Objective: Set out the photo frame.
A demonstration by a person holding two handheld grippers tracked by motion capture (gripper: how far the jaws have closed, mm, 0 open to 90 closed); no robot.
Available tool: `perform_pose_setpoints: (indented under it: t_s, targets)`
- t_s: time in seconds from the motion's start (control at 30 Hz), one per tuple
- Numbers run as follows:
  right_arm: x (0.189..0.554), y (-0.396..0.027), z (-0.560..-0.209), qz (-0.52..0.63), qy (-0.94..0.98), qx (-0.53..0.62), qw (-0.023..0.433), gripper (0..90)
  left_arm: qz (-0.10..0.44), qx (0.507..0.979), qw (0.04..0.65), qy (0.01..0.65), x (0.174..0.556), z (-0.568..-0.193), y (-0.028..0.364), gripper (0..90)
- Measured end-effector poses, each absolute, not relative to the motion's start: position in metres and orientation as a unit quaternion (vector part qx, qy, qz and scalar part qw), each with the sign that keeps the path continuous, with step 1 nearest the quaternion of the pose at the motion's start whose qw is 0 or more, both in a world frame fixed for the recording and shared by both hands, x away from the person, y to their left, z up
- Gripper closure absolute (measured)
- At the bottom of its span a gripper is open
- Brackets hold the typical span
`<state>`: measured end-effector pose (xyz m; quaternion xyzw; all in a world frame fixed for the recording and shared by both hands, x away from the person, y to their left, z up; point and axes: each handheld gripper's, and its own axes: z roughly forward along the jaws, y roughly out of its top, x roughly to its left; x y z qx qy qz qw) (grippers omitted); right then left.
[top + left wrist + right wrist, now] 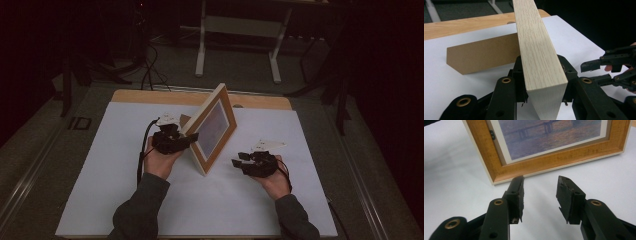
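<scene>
Stands upright on the white sheet [125, 200] over the wooden table [150, 96]: a picture frame [212, 127], wood-toned with a pale outer edge, near the middle of the sheet and angled across it, print side facing toward the right. Behind it, a brown easel back [481, 53] props it and rests its lower edge on the sheet.

Left gripper [182, 141]: clamped on the frame's near vertical side, 1 jaw on the front face, 1 on the back, seen in the left gripper view with the pale wood edge [536, 50] running up between the black jaws and both pads pressed against it. Held partly closed, only as wide as the frame's thickness. Person's left hand [160, 162] wraps the gripper body from below, cable [142, 150] trailing along the wrist.

Right gripper [241, 161]: hovers near the frame's lower front corner, apart from it, jaws parted with nothing but bare white sheet between them. In the right gripper view, the 2 fingertips [517, 187] point at the frame's bottom rail without touching it. Right hand [272, 180] rests low over the sheet. Grey 3-cornered plate [270, 145] sits on top of this gripper.
</scene>
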<state>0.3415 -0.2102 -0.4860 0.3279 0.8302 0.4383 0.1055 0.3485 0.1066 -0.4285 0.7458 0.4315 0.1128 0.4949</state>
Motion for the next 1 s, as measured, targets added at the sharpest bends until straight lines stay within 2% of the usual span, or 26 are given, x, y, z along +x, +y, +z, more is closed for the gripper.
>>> perform_pose_setpoints:
  t_s: [1.0]
  targets:
    - [0.348,-0.209,-0.478,0.433,0.833,0.326,0.117,56.5,0.052,0.768,0.507,0.387,0.364,-0.430,0.136,67.8]
